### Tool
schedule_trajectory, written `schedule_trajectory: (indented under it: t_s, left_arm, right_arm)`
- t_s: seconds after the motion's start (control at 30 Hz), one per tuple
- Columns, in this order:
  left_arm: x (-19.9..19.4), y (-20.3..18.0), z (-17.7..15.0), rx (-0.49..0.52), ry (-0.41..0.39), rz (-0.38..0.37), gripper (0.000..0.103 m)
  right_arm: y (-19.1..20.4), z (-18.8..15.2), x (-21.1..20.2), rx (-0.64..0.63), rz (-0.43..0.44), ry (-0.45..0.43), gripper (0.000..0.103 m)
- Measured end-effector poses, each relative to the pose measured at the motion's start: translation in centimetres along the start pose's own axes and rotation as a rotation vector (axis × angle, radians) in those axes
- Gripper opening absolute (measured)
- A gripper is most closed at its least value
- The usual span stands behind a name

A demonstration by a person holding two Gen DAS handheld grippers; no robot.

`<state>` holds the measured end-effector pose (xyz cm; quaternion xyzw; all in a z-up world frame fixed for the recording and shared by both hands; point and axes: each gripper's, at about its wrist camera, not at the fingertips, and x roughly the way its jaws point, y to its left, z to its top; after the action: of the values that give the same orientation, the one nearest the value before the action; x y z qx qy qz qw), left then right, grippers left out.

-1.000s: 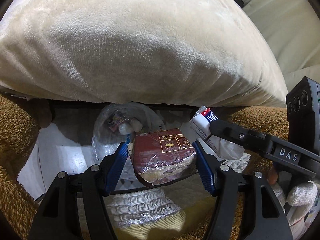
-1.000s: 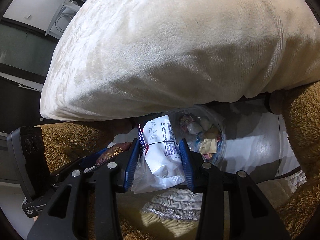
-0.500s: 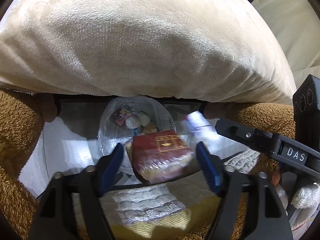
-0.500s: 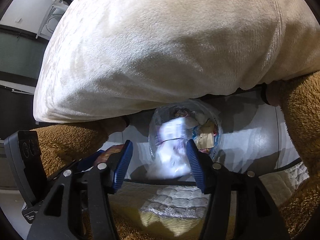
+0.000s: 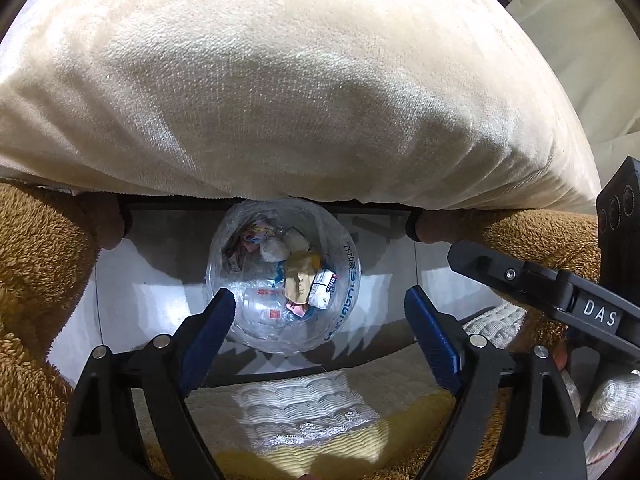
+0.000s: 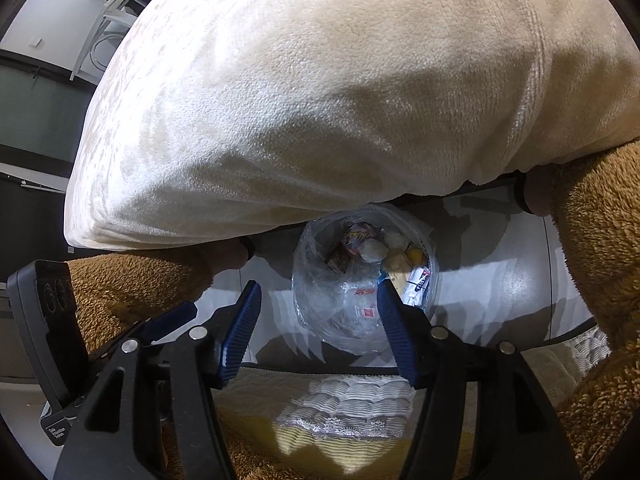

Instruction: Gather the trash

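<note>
A bin lined with a clear plastic bag (image 5: pixel 347 280) stands on the floor below the bed edge; it also shows in the right wrist view (image 6: pixel 320 312). Inside lie several wrappers, a tan crumpled paper (image 5: pixel 298 280) and a white packet (image 5: pixel 323 288). My left gripper (image 5: pixel 320 316) is open and empty above the bin's near rim. My right gripper (image 6: pixel 318 320) is open and empty above the same bin. The right gripper shows at the right of the left wrist view (image 5: pixel 532 280).
A large cream pillow (image 5: pixel 280 80) hangs over the far side of the bin. Brown plush limbs (image 5: pixel 36 264) flank the gap on both sides. A quilted mattress edge (image 5: pixel 304 408) lies right below the grippers. The floor (image 5: pixel 140 292) is pale and glossy.
Both grippers opened. The dark red packet left the left gripper and the white packet left the right gripper; both dropped into the bin bag.
</note>
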<state>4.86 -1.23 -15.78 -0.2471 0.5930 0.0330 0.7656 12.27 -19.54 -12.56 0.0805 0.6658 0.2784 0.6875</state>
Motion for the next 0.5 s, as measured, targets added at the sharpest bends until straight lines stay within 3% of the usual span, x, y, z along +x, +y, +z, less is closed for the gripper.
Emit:
schedule_trajectory:
  t_s: [0.23, 0.5]
  left_arm:
    - [-0.8, -0.3, 0.1, 0.023, -0.037, 0.006, 0.085]
    - [-3.2, -0.9, 0.2, 0.058, -0.150, 0.001, 0.085]
  right_arm:
    - [0.3, -0.1, -0.7, -0.025, -0.026, -0.034, 0.060]
    - [1.5, -0.4, -2.8, -0.097, -0.011, -0.150, 0.060]
